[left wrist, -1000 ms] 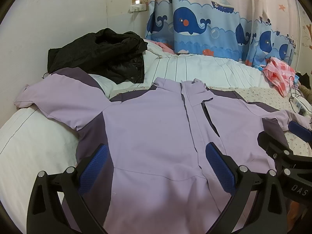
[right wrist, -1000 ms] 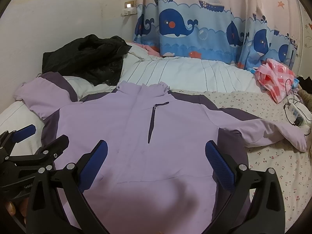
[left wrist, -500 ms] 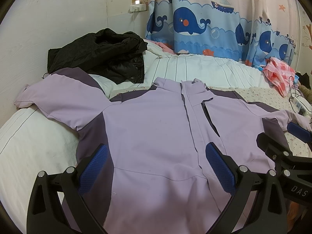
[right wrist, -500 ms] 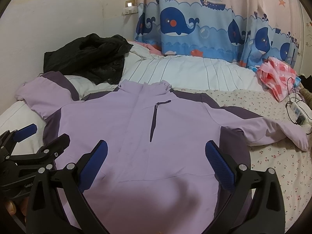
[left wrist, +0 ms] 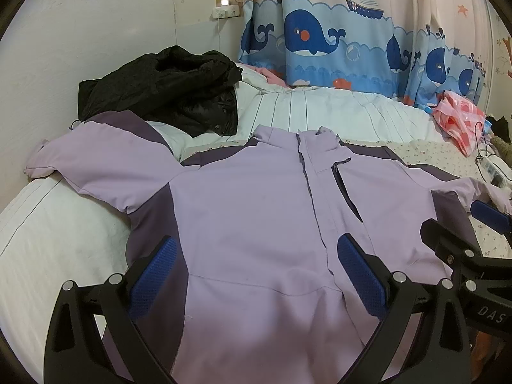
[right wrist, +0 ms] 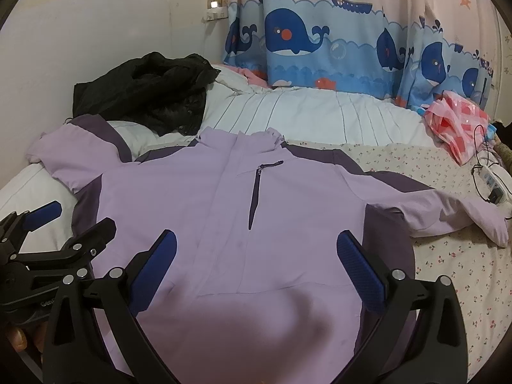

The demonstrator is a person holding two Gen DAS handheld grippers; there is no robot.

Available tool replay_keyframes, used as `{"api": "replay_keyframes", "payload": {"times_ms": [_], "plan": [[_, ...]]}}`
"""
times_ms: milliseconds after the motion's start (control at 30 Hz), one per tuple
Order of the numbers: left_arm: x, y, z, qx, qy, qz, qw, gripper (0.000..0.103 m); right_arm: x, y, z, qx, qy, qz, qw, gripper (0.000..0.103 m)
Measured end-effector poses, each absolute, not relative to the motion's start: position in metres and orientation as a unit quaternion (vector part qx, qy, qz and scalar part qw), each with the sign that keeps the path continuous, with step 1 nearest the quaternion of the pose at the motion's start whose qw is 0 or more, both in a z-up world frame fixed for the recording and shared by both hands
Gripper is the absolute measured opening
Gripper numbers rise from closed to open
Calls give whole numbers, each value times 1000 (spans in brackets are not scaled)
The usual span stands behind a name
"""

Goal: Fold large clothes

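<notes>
A lilac jacket (left wrist: 256,211) with dark purple side panels lies flat, front up, on the bed, both sleeves spread out; it also shows in the right wrist view (right wrist: 224,211). My left gripper (left wrist: 256,265) is open and empty, hovering over the jacket's lower left part. My right gripper (right wrist: 256,256) is open and empty over the lower right part. The right gripper shows at the right edge of the left wrist view (left wrist: 464,236); the left gripper shows at the left edge of the right wrist view (right wrist: 60,227). The left sleeve (left wrist: 96,166) lies toward the headboard, the right sleeve (right wrist: 448,211) on the floral sheet.
A black jacket (left wrist: 160,89) is heaped at the back left by the headboard. A pink plastic bag (right wrist: 457,124) and a white power strip (right wrist: 492,182) with cable lie at the right. A whale-print curtain (left wrist: 352,44) hangs behind the bed.
Both grippers have drifted slightly; the view has shifted a little. The jacket has not moved and both grippers stay open.
</notes>
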State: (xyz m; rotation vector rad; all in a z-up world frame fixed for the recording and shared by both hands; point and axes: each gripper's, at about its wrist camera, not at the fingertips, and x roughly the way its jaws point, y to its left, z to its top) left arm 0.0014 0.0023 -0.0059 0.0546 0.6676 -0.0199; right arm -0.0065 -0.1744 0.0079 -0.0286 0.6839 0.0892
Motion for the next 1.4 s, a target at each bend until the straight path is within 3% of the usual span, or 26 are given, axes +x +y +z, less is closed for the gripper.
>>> {"api": "replay_keyframes", "payload": {"times_ms": [1033, 1300, 1400], "plan": [[-14, 16, 16, 34, 325, -2, 945, 96, -14, -167, 12, -17, 330, 78, 941, 97], [-25, 18, 23, 51, 325, -18, 944, 96, -55, -230, 29, -8, 345, 4, 938, 97], [-25, 20, 22, 50, 332, -24, 942, 96, -84, -280, 17, 1, 392, -43, 919, 97]]}}
